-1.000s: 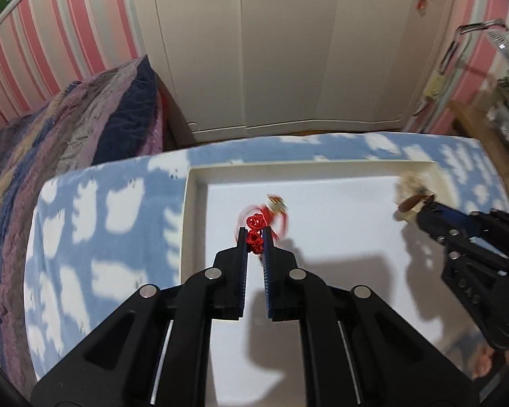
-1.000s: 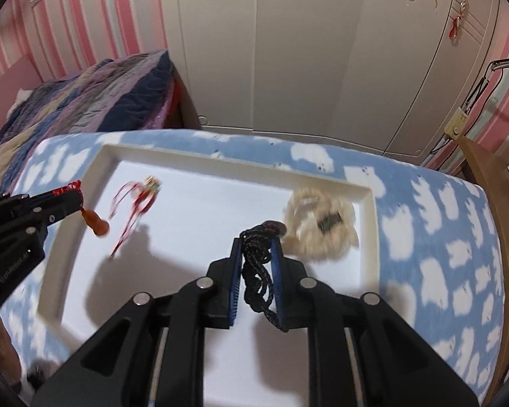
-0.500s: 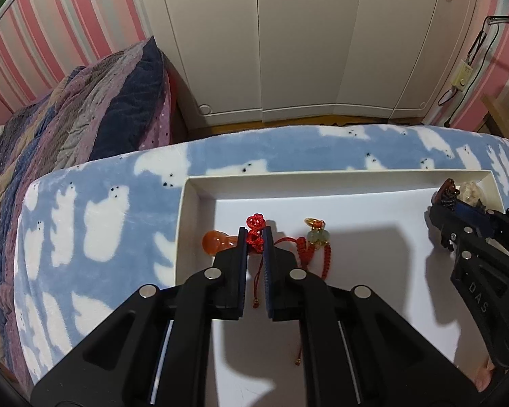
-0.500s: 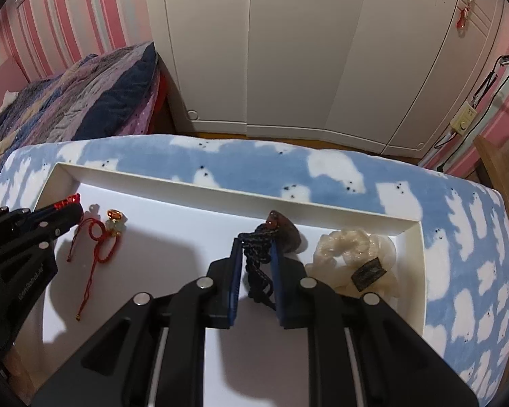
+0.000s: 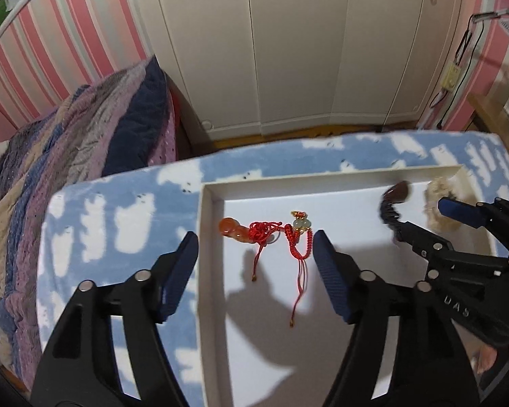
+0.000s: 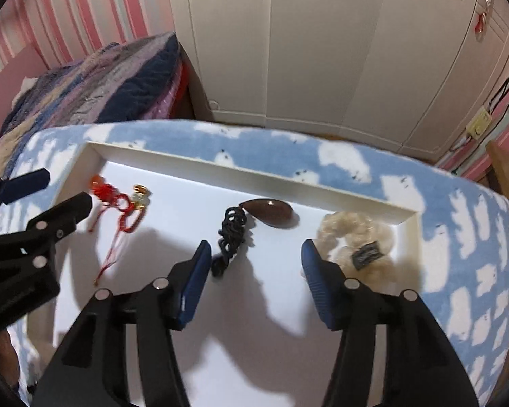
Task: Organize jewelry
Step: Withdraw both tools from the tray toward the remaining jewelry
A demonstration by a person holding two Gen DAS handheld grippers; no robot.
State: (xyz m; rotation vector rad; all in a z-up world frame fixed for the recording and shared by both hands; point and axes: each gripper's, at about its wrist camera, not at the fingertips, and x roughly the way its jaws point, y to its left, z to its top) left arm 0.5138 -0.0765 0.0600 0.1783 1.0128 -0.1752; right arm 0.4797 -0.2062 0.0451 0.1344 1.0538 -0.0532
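A: What does the left wrist view give that the right one does not?

B: It shows the red cord charms (image 5: pixel 275 237) clearly — an orange gourd-shaped pendant (image 5: pixel 232 230) at the tray's far left corner, and beside it a pale green bead with a gold top (image 5: pixel 301 223). Both lie on the floor of the white tray (image 5: pixel 205 271). The left hand-held gripper (image 5: pixel 254 254) has its jaws opening, wide apart, with the charms lying ahead of them, not touched.

A: And the right wrist view?

B: There I see the black braided cord (image 6: pixel 232 237) with a dark brown drop-shaped pendant (image 6: pixel 268 212), lying on the tray floor near the far wall. The right hand-held gripper (image 6: pixel 252 261) also is opening; the cord's lower end lies just beside the left finger, and I cannot tell if it touches. To the right, in the tray's far right corner, lies a cream fluffy scrunchie (image 6: pixel 353 237) with a small dark label.

A: Where does the tray stand?

B: On a blue blanket with white cloud shapes (image 6: pixel 458 237) — it covers the table.
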